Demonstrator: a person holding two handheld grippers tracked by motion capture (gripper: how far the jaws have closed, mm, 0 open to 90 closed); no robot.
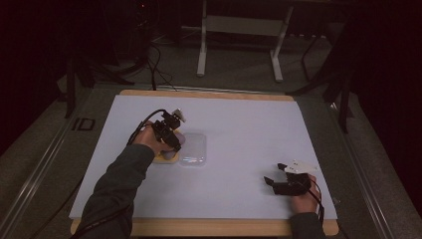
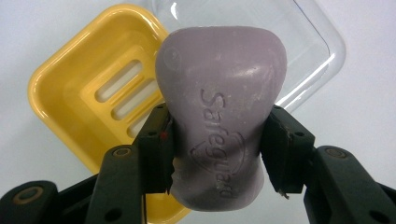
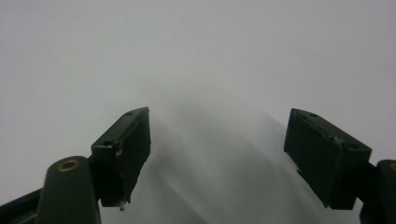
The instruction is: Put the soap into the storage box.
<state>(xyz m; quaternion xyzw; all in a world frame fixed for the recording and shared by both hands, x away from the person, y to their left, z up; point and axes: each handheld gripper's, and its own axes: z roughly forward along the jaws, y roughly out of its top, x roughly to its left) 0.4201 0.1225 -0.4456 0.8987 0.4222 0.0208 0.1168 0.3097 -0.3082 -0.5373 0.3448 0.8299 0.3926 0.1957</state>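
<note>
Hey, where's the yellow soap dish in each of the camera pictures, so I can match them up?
High view: the yellow soap dish sits left of centre on the white table, mostly hidden under the left hand.
Left gripper view: it lies at upper left, behind the purple soap bar held in the tongs.
Right gripper view: not in it.
Shared landmark: the clear lid beside the dish.

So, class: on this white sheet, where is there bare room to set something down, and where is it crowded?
Free: the wide middle between the clear lid and the right gripper, plus the far strip. Crowded: the left, where the left gripper holds the purple soap over the yellow dish.
</note>
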